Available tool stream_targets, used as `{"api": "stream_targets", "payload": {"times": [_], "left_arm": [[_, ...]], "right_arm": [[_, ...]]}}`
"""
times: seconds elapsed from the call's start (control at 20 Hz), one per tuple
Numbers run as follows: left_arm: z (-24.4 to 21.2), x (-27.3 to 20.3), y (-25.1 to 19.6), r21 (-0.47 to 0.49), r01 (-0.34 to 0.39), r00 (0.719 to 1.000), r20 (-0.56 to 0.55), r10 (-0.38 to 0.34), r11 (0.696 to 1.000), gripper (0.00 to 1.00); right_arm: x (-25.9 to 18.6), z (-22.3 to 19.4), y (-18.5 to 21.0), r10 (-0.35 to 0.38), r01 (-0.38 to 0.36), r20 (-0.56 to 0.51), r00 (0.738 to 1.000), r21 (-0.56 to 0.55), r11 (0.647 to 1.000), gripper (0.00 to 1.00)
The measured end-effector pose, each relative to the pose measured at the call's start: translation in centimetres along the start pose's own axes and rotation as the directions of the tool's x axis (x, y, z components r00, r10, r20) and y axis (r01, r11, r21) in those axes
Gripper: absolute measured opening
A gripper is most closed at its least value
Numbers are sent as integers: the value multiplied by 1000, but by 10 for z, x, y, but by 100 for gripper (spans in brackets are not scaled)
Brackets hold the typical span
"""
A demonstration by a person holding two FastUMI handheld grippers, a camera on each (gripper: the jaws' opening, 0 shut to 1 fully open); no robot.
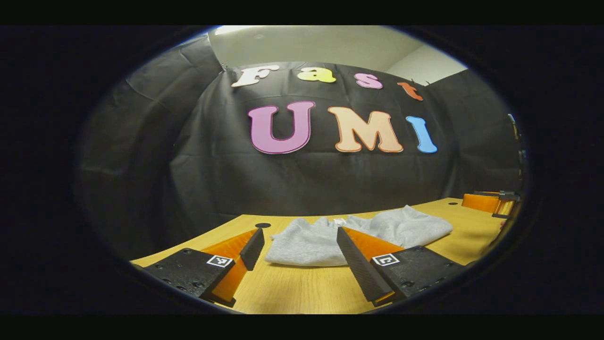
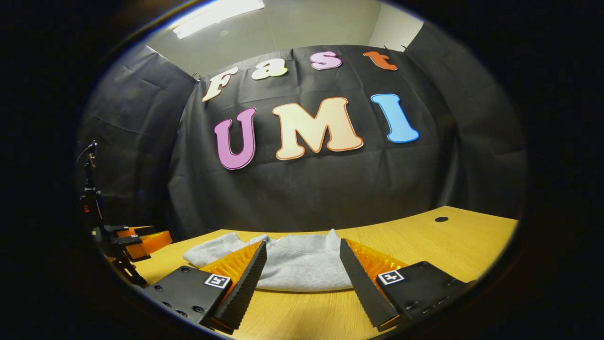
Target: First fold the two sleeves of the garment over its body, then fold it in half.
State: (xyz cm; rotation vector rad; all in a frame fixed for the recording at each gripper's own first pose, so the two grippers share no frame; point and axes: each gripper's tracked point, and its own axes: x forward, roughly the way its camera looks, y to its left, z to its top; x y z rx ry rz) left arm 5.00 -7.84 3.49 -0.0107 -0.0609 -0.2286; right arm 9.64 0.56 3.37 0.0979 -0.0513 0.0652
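A light grey sweatshirt lies on the wooden table near the far edge, in front of the black cloth wall. It is soft and rumpled, partly gathered into folds. In the right gripper view the sweatshirt spreads flatter, one sleeve reaching out sideways.

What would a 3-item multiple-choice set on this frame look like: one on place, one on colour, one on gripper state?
1. Where does the sweatshirt lie?
A. on the wooden table
B. on the floor
C. held up in a gripper

2. What colour is the sweatshirt?
A. red
B. light grey
C. navy

3. How does the left gripper stand?
A. shut on a sleeve
B. shut with nothing in it
C. open, fingers apart above the table

Answers: 1 A, the sweatshirt rests on the tabletop; 2 B, its fabric is pale grey in both views; 3 C, a wide gap shows between the fingers, holding nothing.
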Motion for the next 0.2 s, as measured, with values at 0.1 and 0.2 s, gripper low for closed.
{"api": "stream_targets", "payload": {"times": [0.1, 0.2], "left_arm": [[-1, 1, 0, 2, -2, 1000, -4, 2, 1000, 92], [-1, 1, 1, 2, -4, 1000, -4, 4, 1000, 92]], "right_arm": [[0, 0, -1, -1, 1, 3, 1000, -2, 1000, 97], [0, 1, 1, 3, -3, 3, 1000, 0, 1000, 97]]}}
